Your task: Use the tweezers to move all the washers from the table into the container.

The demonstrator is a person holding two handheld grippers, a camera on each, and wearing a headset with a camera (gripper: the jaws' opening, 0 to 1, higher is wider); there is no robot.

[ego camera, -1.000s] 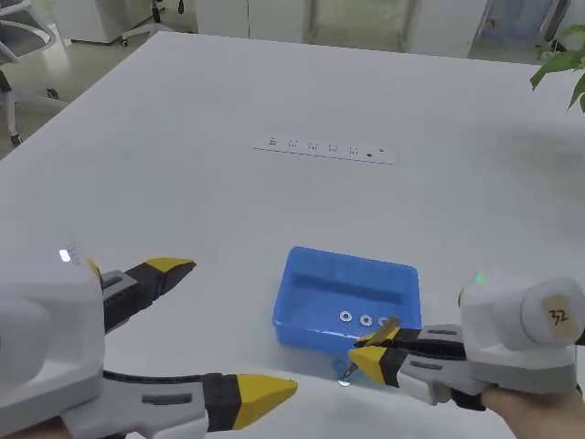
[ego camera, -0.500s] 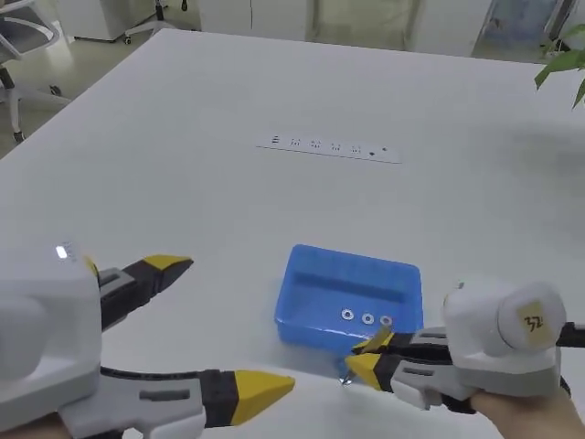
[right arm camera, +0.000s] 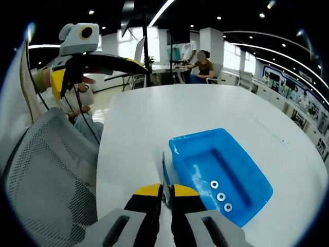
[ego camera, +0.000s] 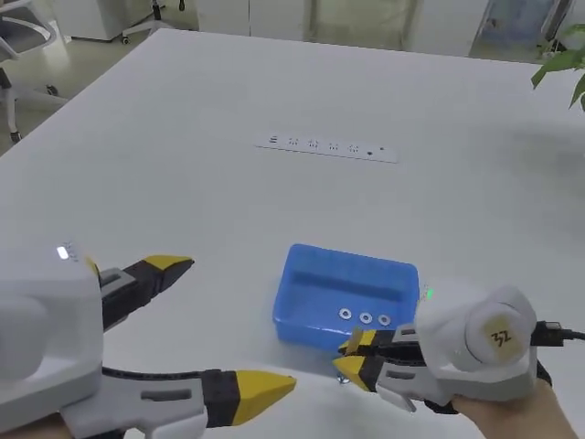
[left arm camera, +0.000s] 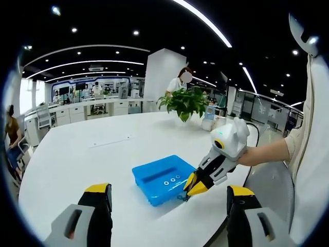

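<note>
- Holding left gripper (ego camera: 243, 324) low over the white table (ego camera: 183, 165), left of everything else, jaws spread wide and gripping nothing.
- Sitting just right of that: blue container (ego camera: 315, 274), open-topped, flat on the table, near the person's edge.
- Carrying three washers (ego camera: 366, 317) in a short row on the container floor, close to its near wall, in the right half.
- Clamping right gripper (ego camera: 345, 357) tight on the tweezers (right arm camera: 163, 170), with the thin blade sticking out between the yellow jaw tips.
- Pointing the tweezers down at the table just outside the container's near wall, in front of the washer row.
- Not resolving whether the tweezers tip is pinching a washer: too small to tell in the head view, and hidden behind the jaws in the right gripper view.
- Comparing with 1 s ago, left to right:
  - keeping the left gripper in the same spot, same wide spread.
  - keeping the container in place, count inside staying at three.
  - sliding the right gripper leftward along the near wall and rolling it over, grip on the tweezers staying closed.
</note>
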